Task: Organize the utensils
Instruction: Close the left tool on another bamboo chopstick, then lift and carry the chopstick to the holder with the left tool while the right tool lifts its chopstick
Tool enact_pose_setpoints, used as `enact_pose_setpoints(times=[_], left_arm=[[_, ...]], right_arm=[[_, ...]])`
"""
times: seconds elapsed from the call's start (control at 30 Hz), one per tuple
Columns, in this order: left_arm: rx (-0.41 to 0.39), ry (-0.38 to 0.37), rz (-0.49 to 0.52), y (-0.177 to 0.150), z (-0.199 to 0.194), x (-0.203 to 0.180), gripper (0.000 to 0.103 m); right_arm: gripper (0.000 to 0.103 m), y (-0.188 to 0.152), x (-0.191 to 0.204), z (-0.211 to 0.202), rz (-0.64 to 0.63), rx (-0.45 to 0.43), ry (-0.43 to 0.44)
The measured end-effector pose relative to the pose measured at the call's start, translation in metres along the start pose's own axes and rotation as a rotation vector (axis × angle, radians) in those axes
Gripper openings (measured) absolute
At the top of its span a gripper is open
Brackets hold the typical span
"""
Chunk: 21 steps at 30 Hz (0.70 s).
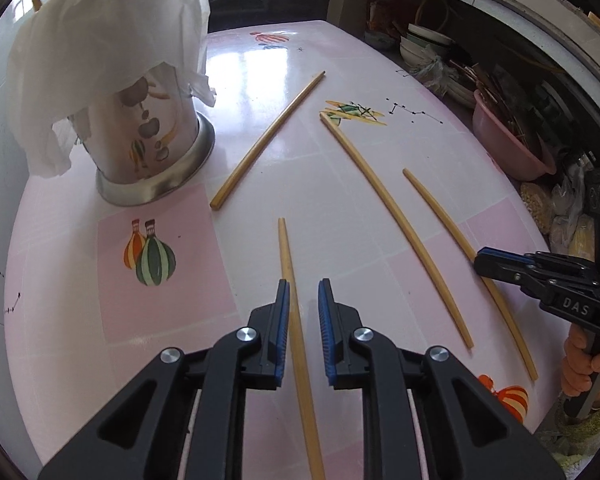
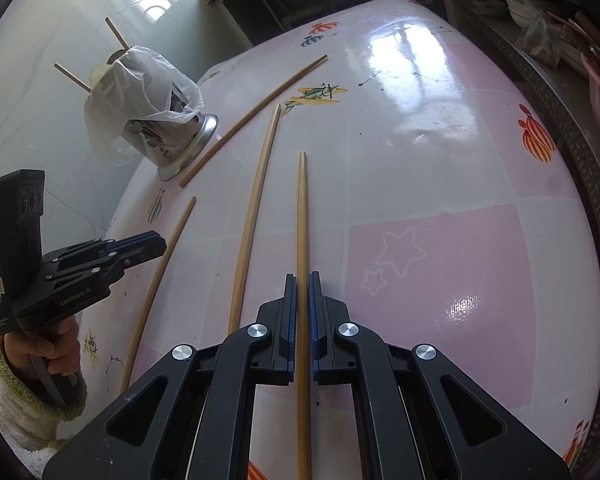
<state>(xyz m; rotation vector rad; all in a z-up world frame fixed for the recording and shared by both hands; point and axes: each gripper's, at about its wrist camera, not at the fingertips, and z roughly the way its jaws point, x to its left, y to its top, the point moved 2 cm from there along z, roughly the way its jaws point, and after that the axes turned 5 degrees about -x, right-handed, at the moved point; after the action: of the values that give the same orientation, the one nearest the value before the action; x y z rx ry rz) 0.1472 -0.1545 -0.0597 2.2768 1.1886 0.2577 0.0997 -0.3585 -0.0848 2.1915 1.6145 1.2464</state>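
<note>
Several wooden chopsticks lie on the pink table (image 1: 360,216). My left gripper (image 1: 303,285) is open, its fingers on either side of one chopstick (image 1: 289,264) that lies between them. My right gripper (image 2: 302,278) is closed around another chopstick (image 2: 302,216), which still lies along the table. It also shows in the left wrist view (image 1: 482,265) over that chopstick (image 1: 436,204). A metal utensil holder (image 1: 156,148) draped with white plastic stands at the far left. In the right wrist view the holder (image 2: 172,136) has two chopsticks (image 2: 116,34) sticking out.
Two more chopsticks lie free, one near the holder (image 1: 268,136) and one in the middle (image 1: 396,220). A pink basin (image 1: 508,140) and stacked bowls (image 1: 424,44) sit on a shelf beyond the table's right edge. A tiled wall is at the left.
</note>
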Motion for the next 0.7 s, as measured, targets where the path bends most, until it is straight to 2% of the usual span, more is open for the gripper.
enact_pose_setpoints(times=[0.07,0.2,0.33,0.53,0.7], left_arm=[[0.022,0.026,0.014,0.002,0.010,0.001,0.014],[0.012,0.039,0.018,0.004,0.013,0.005,0.014],[-0.001,0.063,0.024,0.003,0.013,0.004,0.008],[-0.022,0.026,-0.061,0.001,0.010,0.016,0.006],[-0.077,0.006,-0.101,0.001,-0.010,0.022,0.006]], right_arm=[[0.004,0.000,0.000,0.000,0.000,0.002,-0.001],[0.004,0.000,0.000,0.000,-0.003,0.005,-0.006],[0.004,0.001,0.001,0.000,-0.007,0.009,-0.011],[0.004,0.002,0.004,0.001,-0.012,0.016,-0.022],[0.004,0.004,0.008,0.003,-0.039,0.038,-0.037]])
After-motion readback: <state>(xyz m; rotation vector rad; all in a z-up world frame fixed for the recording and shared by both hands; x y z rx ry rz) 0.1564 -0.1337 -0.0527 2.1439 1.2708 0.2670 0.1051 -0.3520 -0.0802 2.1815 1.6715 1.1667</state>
